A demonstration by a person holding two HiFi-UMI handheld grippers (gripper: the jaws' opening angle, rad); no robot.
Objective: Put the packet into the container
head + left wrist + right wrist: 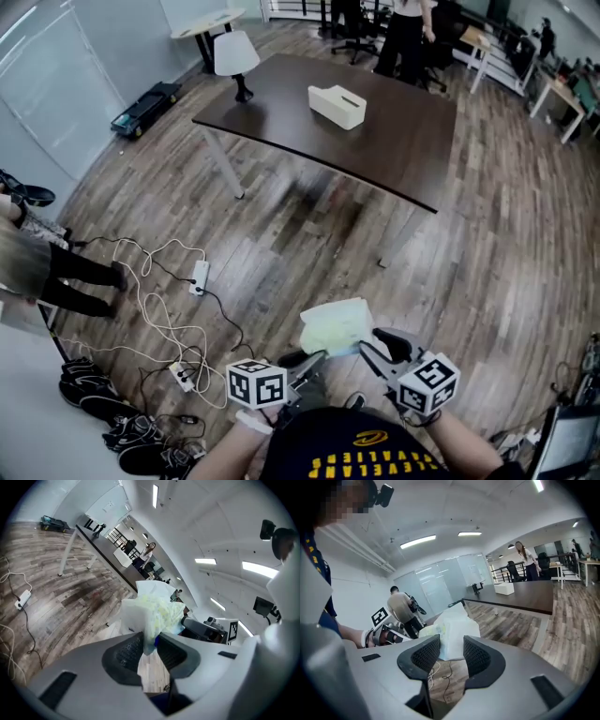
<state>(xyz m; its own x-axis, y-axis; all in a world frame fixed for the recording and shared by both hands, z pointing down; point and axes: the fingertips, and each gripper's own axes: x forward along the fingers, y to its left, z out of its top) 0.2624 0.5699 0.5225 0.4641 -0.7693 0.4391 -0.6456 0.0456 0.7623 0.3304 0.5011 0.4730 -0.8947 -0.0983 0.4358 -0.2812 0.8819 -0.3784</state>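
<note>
Left gripper (150, 641): jaws closed on the lower edge of the pale yellow-white crumpled plastic packet (157, 611), pads pressing it
Right gripper (451, 649): jaws wide apart; the packet's other edge sits between the pads, unclamped
Packet position: spans from one pair of jaws to the other, clear of the floor
White rectangular container (337, 106): far ahead of both jaws, on the dark brown table (403, 150)

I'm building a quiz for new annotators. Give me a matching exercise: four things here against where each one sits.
1. pale yellow-green crinkled packet
2. white rectangular container
3. white-shaded table lamp
4. white power strip

a. wooden floor
b. middle of the dark table
c. pinched in the left gripper
d. left end of that table

Pairs: 1-c, 2-b, 3-d, 4-a
</note>
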